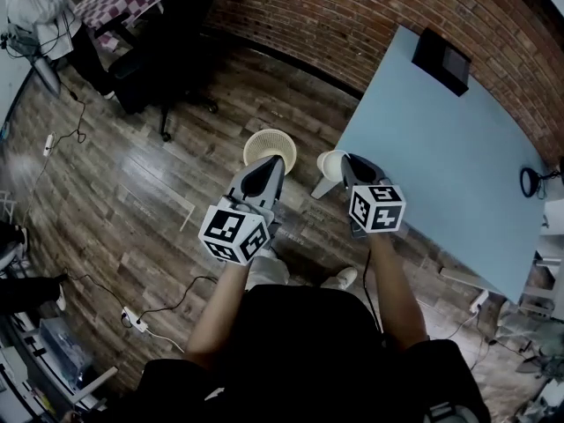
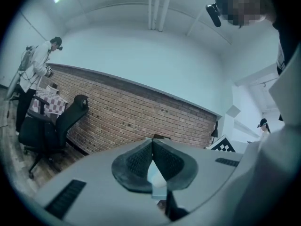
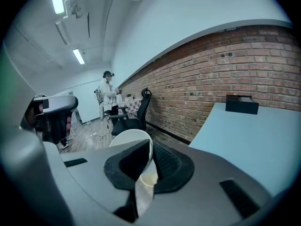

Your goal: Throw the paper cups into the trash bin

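Observation:
A white paper cup (image 1: 331, 164) hangs just off the near left corner of the pale blue table (image 1: 458, 148), and my right gripper (image 1: 346, 160) is shut on its wall. In the right gripper view the cup's rim (image 3: 129, 138) rises to the left of the closed jaws (image 3: 151, 145). A cream round trash bin (image 1: 264, 143) stands on the wooden floor, and my left gripper (image 1: 270, 160) is held over its near side. In the left gripper view the jaws (image 2: 152, 142) meet at the tips, pinching a pale piece (image 2: 158, 179) that looks like a flattened paper cup.
A black box (image 1: 441, 60) lies at the table's far end by the brick wall. A black office chair (image 1: 163, 73) and a person (image 1: 35, 16) are at the far left. Cables and a power strip (image 1: 132, 318) lie on the floor at my left.

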{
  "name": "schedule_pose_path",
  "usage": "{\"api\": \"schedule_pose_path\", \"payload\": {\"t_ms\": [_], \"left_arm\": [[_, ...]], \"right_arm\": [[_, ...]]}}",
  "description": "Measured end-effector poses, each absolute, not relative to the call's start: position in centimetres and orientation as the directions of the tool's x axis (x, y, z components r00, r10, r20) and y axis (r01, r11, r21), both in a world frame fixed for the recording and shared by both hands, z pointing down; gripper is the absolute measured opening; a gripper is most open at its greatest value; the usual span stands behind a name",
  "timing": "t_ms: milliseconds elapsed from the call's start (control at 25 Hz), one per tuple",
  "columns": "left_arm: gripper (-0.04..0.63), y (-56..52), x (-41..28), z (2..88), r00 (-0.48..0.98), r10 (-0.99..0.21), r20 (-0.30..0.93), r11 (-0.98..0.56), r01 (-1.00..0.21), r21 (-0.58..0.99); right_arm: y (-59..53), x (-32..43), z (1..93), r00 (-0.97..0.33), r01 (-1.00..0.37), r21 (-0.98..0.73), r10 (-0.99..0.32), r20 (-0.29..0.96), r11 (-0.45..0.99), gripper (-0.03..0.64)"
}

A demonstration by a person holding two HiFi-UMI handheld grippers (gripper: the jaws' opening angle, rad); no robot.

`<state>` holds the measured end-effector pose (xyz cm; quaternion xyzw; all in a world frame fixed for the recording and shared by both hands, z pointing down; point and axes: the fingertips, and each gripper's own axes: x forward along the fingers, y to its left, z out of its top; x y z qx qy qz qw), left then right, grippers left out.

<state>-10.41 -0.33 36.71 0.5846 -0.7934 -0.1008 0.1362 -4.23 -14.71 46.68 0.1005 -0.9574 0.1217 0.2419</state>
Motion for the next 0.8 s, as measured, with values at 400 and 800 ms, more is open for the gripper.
{"api": "schedule_pose_path", "payload": {"t_ms": [400,800], "left_arm": [[0.009,4.0,-17.8,38.8,-0.289,-0.949,0.123,0.313,-0.894,0.321],[0.009,7.9,-20.7,38.3,-0.272,-0.951,0.147,0.307,-0.880,0.362]], "right_arm": [[-10.0,-12.1,47.3,-0.875,-0.235,-0.212,-0.111,0.471,0.949,0.028],[-5.9,-15.6,45.5,-0.873,-0.238,-0.225,-0.107,0.475,0.945,0.028]]}}
